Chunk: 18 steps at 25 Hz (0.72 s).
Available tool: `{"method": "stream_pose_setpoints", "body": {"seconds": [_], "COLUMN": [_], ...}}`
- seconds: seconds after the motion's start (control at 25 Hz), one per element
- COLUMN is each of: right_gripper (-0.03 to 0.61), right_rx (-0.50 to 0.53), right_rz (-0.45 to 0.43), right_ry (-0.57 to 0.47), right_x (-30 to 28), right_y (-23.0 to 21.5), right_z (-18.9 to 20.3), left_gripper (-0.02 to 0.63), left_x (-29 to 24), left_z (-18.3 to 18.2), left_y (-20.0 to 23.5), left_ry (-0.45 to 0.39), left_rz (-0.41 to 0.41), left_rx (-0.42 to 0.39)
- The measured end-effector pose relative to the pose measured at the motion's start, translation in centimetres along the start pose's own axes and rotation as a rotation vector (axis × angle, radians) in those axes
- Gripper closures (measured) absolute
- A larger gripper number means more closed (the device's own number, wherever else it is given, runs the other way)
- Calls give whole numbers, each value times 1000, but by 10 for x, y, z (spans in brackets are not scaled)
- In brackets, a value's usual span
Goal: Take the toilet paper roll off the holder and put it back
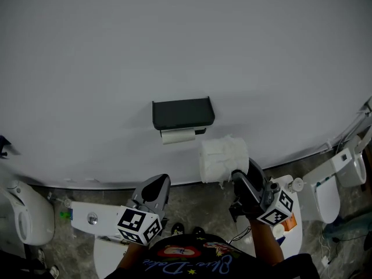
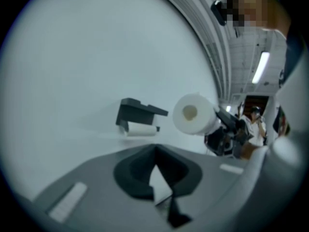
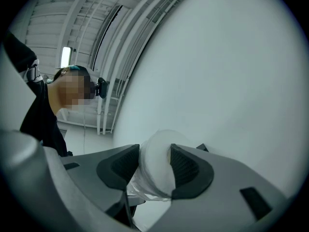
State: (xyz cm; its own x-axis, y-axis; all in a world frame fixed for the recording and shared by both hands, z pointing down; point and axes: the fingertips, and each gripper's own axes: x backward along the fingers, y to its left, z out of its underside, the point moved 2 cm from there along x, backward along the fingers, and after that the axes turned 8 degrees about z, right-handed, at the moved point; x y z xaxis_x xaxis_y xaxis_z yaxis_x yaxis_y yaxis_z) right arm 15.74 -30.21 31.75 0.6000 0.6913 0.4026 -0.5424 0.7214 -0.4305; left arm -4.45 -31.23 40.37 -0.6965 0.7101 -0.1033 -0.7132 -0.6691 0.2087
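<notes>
Plain pale bathroom wall with a black holder [image 1: 183, 113] screwed to it and stone-look flooring below. The toilet paper roll [image 1: 224, 158] isn't on the holder right now. It's out in the air, down and to the right of it, well clear of the wall. The right gripper [image 1: 237, 178] has it clamped across its soft sides, jaws spread wide and the pads pressing in so the paper bulges between them. My guess is that grip leaves the core hole free for sliding it back on. The left gripper [image 1: 157, 186] hangs low with its jaws together and nothing in them, apparently just waiting. Under the holder there's a thin white bit [image 1: 177, 136] — a slim roll or a loose sheet, can't tell which.
</notes>
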Motion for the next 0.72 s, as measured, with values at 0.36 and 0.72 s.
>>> {"method": "stream_pose_setpoints", "body": {"seconds": [0.36, 0.72], "right_gripper": [367, 367], "right_rx": [361, 709], "right_rz": [-116, -163], "right_ry": [114, 406], "right_x": [-77, -171], "right_y": [9, 10], "right_z": [-42, -46], "left_gripper": [615, 615], "left_x": [8, 22], "left_z": [3, 5], "left_y": [2, 10], "left_ry": [-1, -21], "left_rz": [-18, -66], "left_rx": [6, 26]}}
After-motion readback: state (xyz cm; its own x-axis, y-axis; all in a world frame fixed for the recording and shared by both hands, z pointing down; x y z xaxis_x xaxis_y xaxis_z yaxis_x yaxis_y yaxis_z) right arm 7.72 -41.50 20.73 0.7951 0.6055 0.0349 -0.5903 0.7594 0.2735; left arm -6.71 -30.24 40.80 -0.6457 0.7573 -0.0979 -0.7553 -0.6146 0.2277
